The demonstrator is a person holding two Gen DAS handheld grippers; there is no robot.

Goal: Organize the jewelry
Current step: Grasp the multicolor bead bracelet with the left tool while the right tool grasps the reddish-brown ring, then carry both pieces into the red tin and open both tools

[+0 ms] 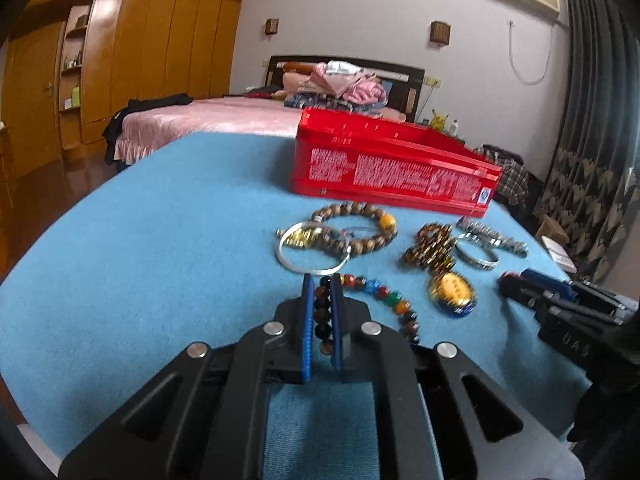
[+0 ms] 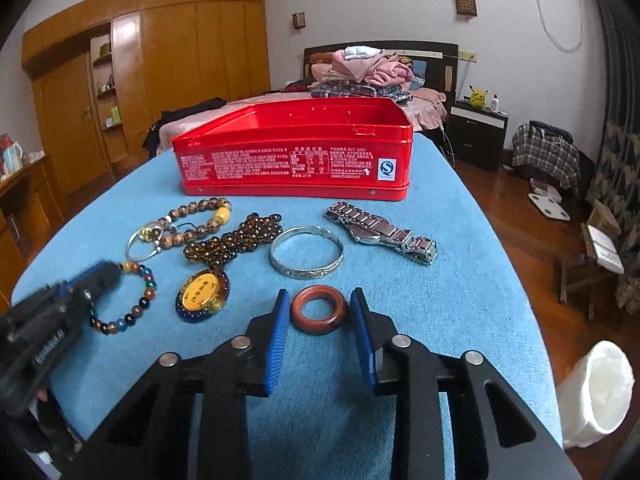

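Multicoloured bead bracelet clamped in left gripper; right gripper jaws half-open around red-brown ring, apparently untouched. Next: red tin.

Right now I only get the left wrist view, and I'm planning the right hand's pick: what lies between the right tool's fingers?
Observer: A reddish-brown ring lies flat on the blue cloth, between the fingers of the right tool. I can't tell whether they press it.
Operator: What sits between it and the red tin?
Observer: The silver bangle lies just beyond the ring, apart from it, with the red tin farther back.
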